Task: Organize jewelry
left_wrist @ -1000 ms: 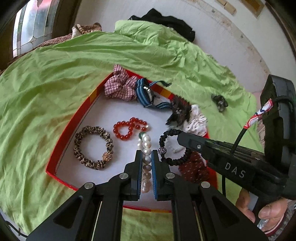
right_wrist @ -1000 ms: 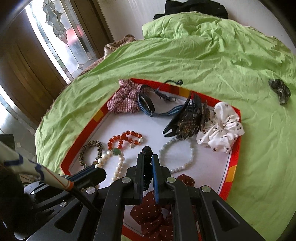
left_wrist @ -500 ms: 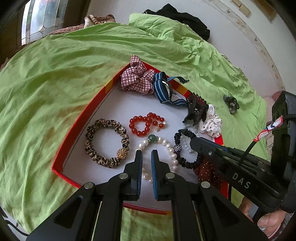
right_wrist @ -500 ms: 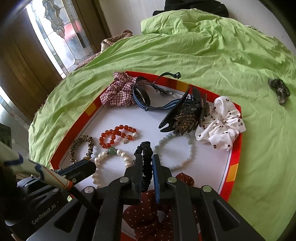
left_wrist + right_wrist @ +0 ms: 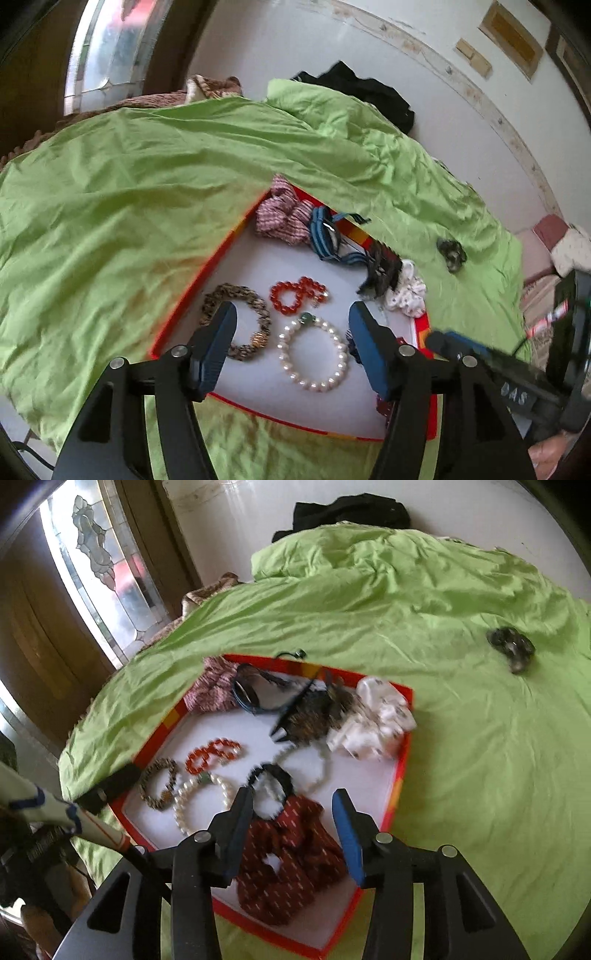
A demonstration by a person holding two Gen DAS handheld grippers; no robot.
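A red-rimmed white tray (image 5: pixel 192 288) (image 5: pixel 400 775) lies on a green sheet. In it are a pearl bracelet (image 5: pixel 314 354) (image 5: pixel 192 797), a red bead bracelet (image 5: pixel 297 293) (image 5: pixel 212 755), a leopard-print bracelet (image 5: pixel 236 325) (image 5: pixel 159 788), a black bead bracelet (image 5: pixel 271 775) and a pale bead bracelet (image 5: pixel 317 764). My left gripper (image 5: pixel 291 347) is open and empty above the pearl bracelet. My right gripper (image 5: pixel 293 830) is open and empty above the black bracelet and a dark red scrunchie (image 5: pixel 291 860).
At the tray's back lie a plaid scrunchie (image 5: pixel 282 219), a blue strap (image 5: pixel 327 236), a dark hair claw (image 5: pixel 317 710) and a white spotted scrunchie (image 5: pixel 376 720). A small dark clip (image 5: pixel 511 650) (image 5: pixel 450 253) lies on the sheet to the right. Black cloth (image 5: pixel 362 92) lies by the wall.
Both grippers have opened and drawn back. The left has let go of the pearl bracelet, which now lies as a ring. The right has let go of the black bracelet.
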